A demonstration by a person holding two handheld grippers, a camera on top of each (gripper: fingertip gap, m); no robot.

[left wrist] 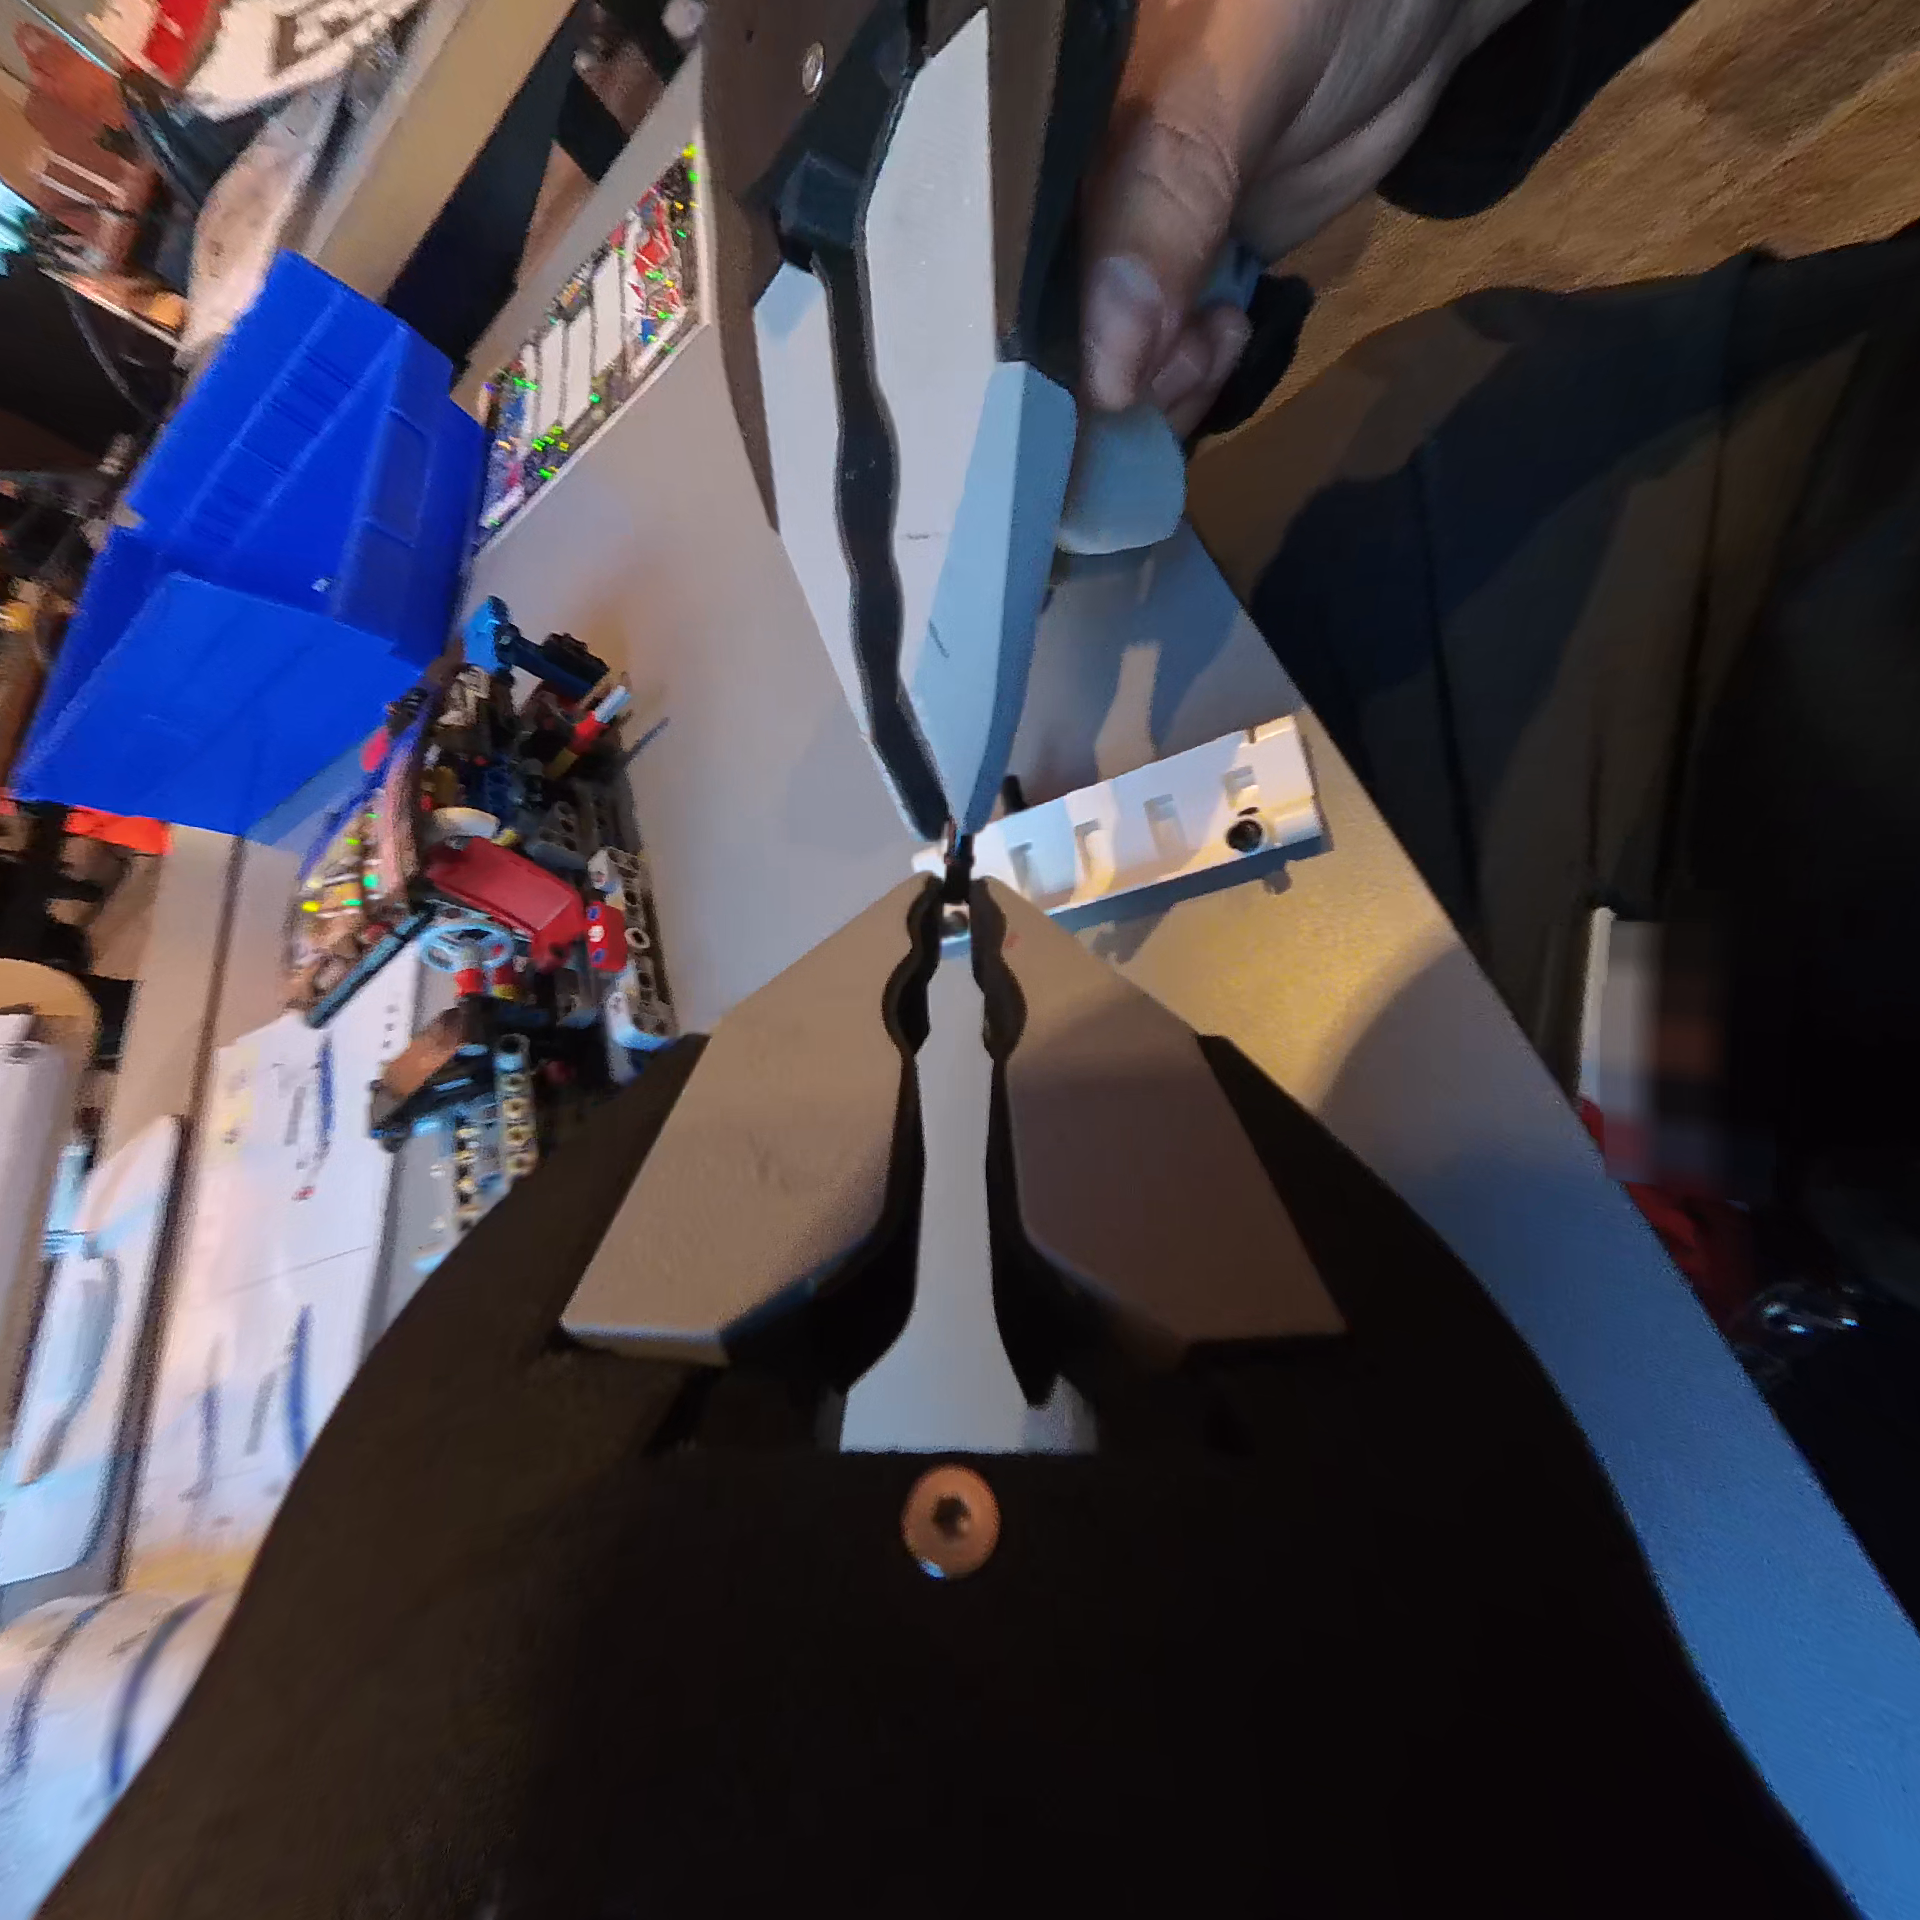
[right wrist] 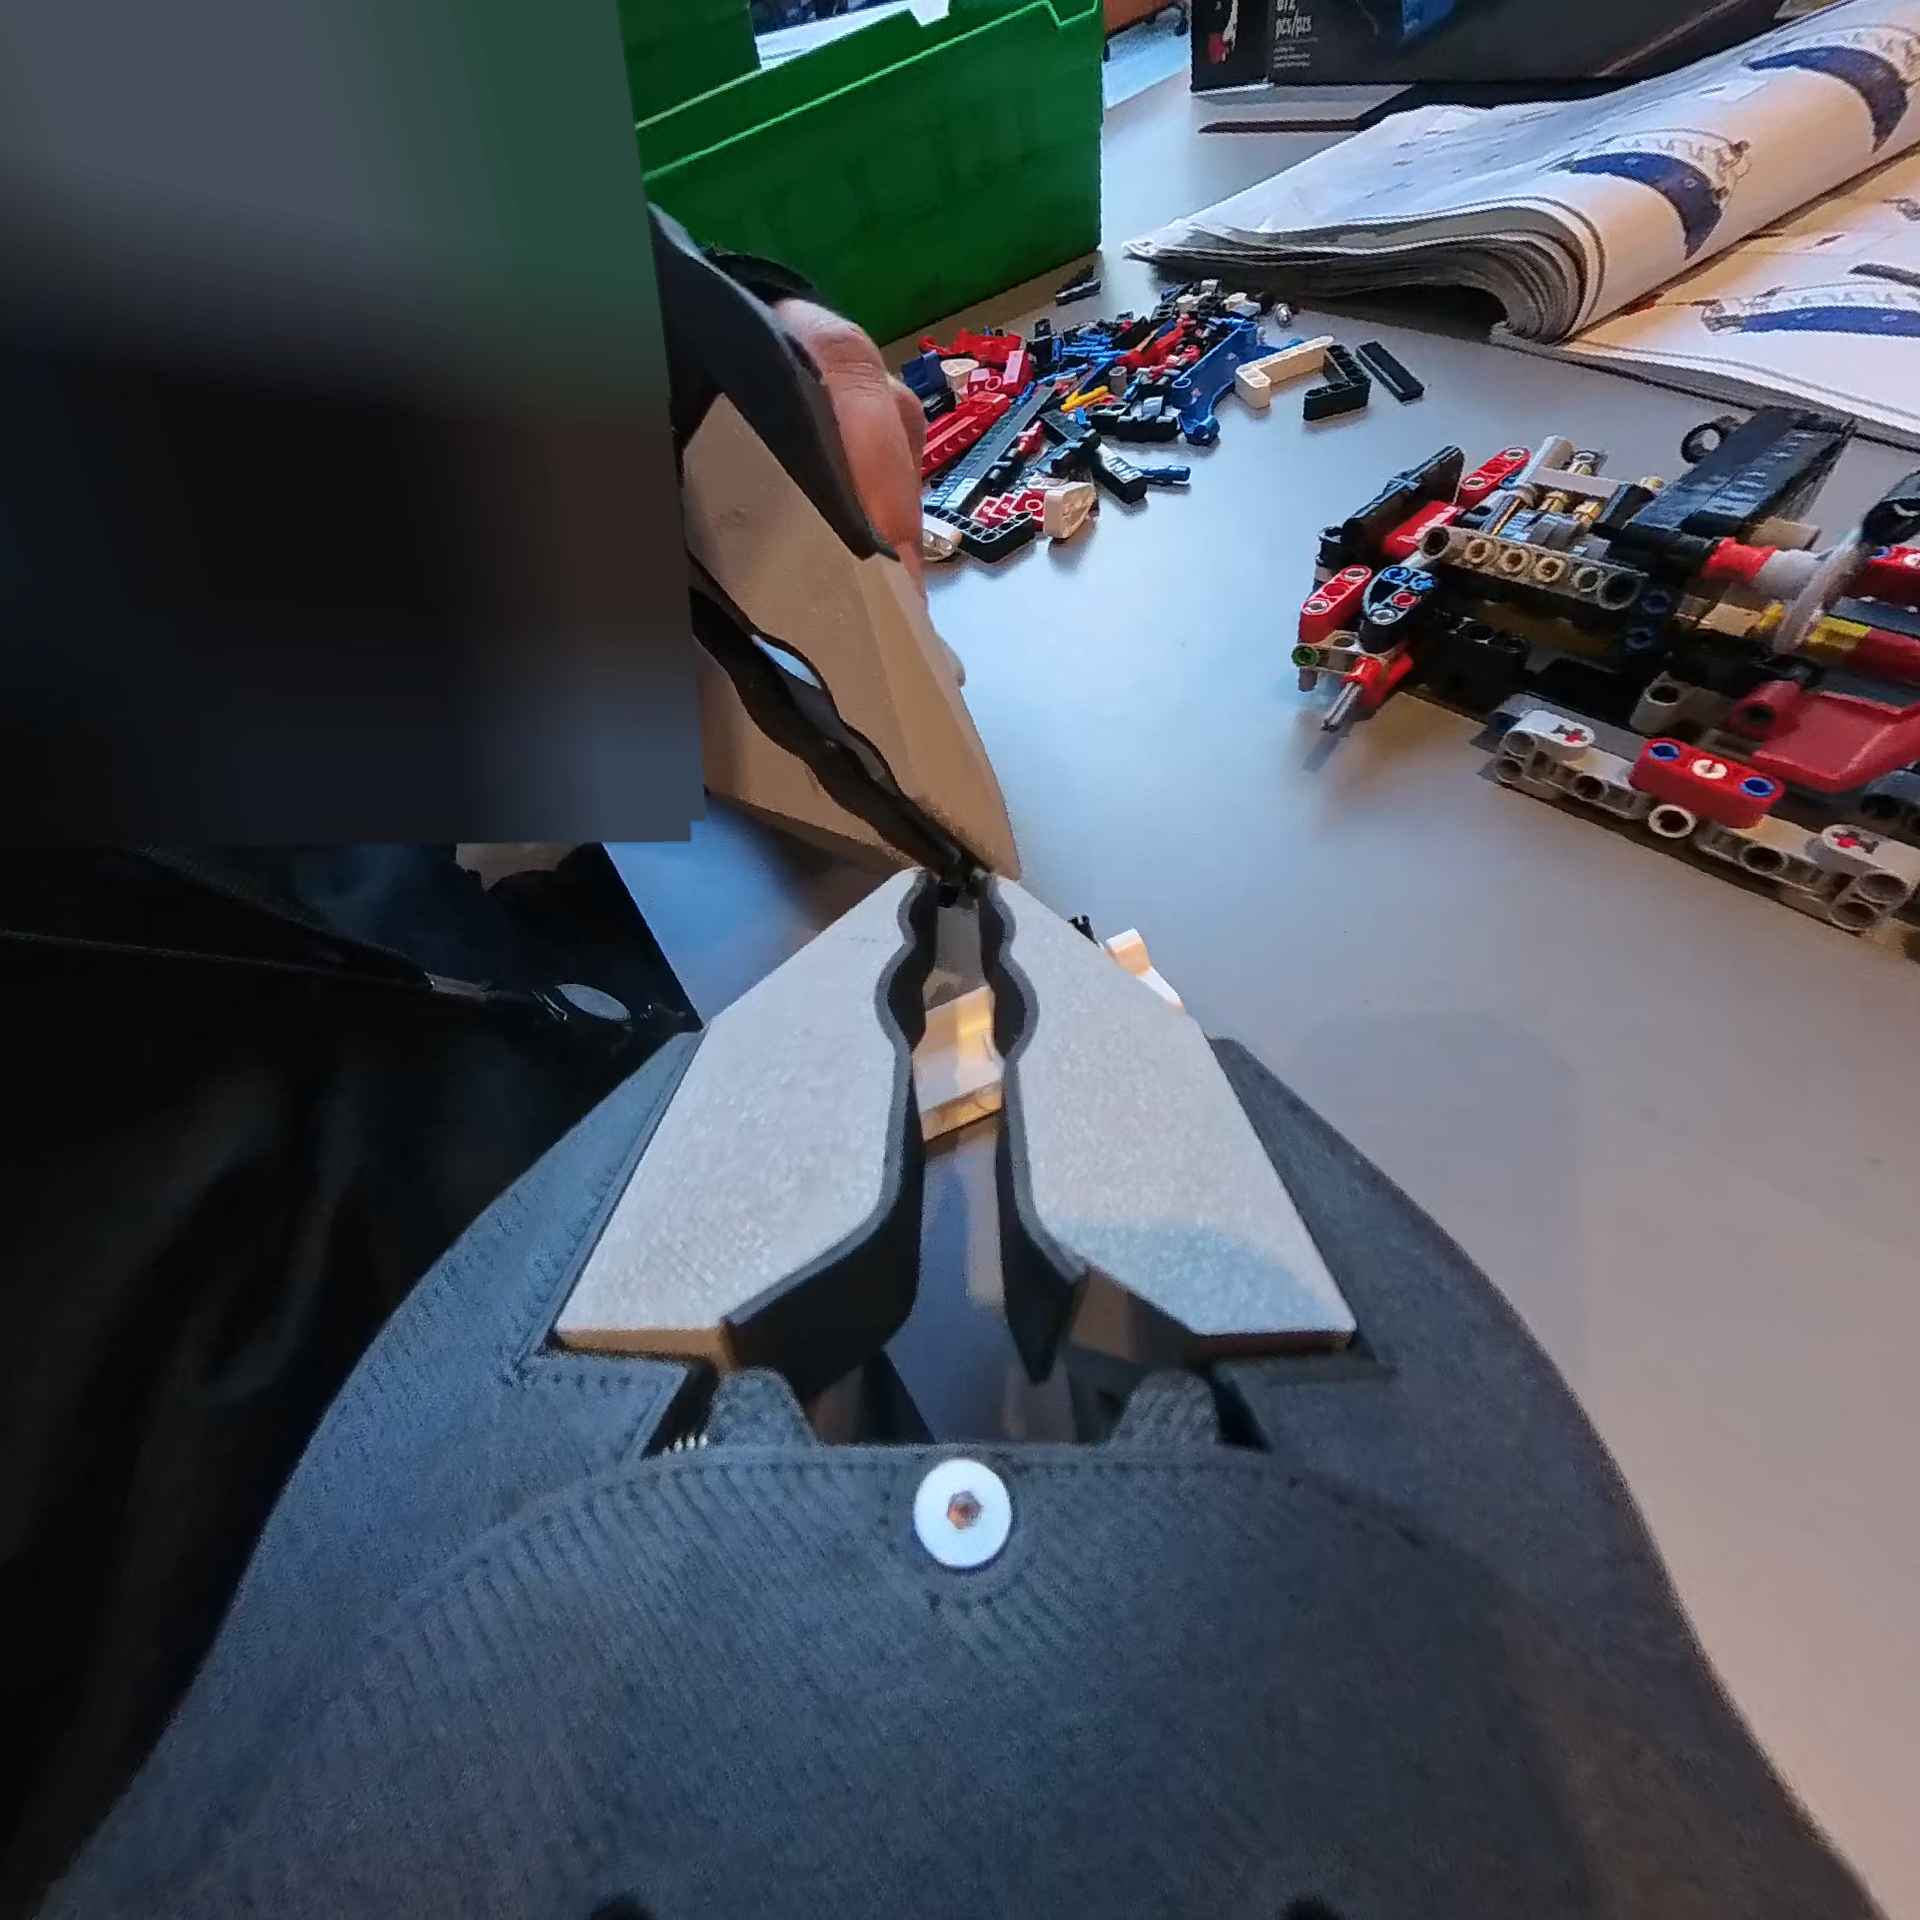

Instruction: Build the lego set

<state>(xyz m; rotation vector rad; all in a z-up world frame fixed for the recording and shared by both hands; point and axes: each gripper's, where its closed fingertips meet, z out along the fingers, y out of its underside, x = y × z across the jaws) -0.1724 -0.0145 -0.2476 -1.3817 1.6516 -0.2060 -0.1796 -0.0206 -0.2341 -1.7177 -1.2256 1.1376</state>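
Your left gripper [left wrist: 953,896] sits at the centre of the left wrist view with its fingers nearly closed, pinching the end of a white beam [left wrist: 1143,826] right at the tips. The beam runs from the tips toward the right of centre, with a black pin [left wrist: 1242,834] near its far end.

Your right gripper [left wrist: 940,821] comes down from the top of that frame, tip to tip with the left. Its fingers are drawn almost together on a small dark piece [left wrist: 954,847] at the beam's near end; what kind of piece it is, you cannot tell. Your hand [left wrist: 1174,229] grips the tool at upper right.

In the right wrist view your right gripper [right wrist: 951,888] fills the lower centre, fingers close together, with the dark piece [right wrist: 948,896] caught at the tips and the beam [right wrist: 961,1049] showing in the gap behind them. The left gripper [right wrist: 951,868] reaches in from the upper left and meets it at the tips.

The model [right wrist: 1652,644], black, red and grey, lies on the table [right wrist: 1299,1143] at the right of that frame, well apart from the grippers. Loose parts [right wrist: 1091,416] are scattered above centre, a green bin [right wrist: 883,156] stands at the top and a booklet [right wrist: 1558,187] lies open at upper right.

In the left wrist view the model [left wrist: 520,894] is at mid left, a blue bin [left wrist: 260,551] at upper left and the booklet [left wrist: 208,1247] at lower left.
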